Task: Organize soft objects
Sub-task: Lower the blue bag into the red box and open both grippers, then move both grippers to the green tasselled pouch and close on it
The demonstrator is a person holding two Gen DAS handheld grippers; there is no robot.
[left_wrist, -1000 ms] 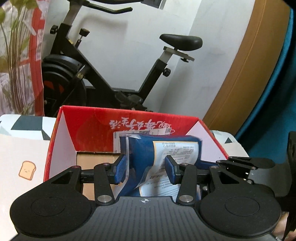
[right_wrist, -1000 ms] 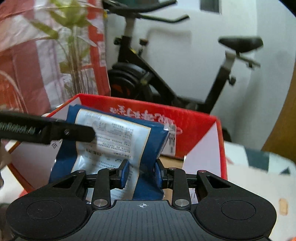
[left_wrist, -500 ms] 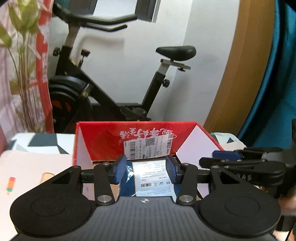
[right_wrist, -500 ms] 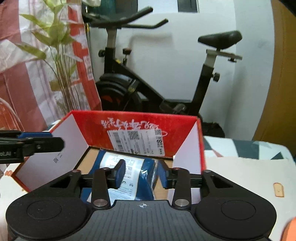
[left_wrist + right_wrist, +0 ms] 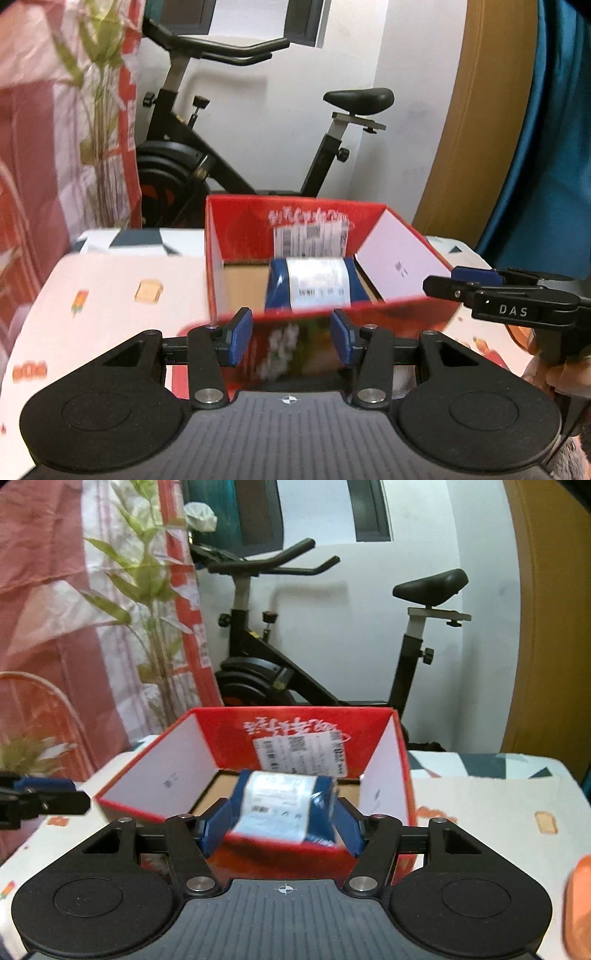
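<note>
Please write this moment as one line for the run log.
blue packet: lying inside red box | left tool: open, empty | right tool: open, jaws just opening, nothing gripped

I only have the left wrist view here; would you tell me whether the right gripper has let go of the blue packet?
Observer: Yes. The right gripper has just been opening its fingers; the blue packet lies in the red box, seen between the pads but pressed by neither.
Operator: Thank you. Is anything else near that gripper?
Observer: An orange thing shows at the right edge of its view, too blurred to name.
</note>
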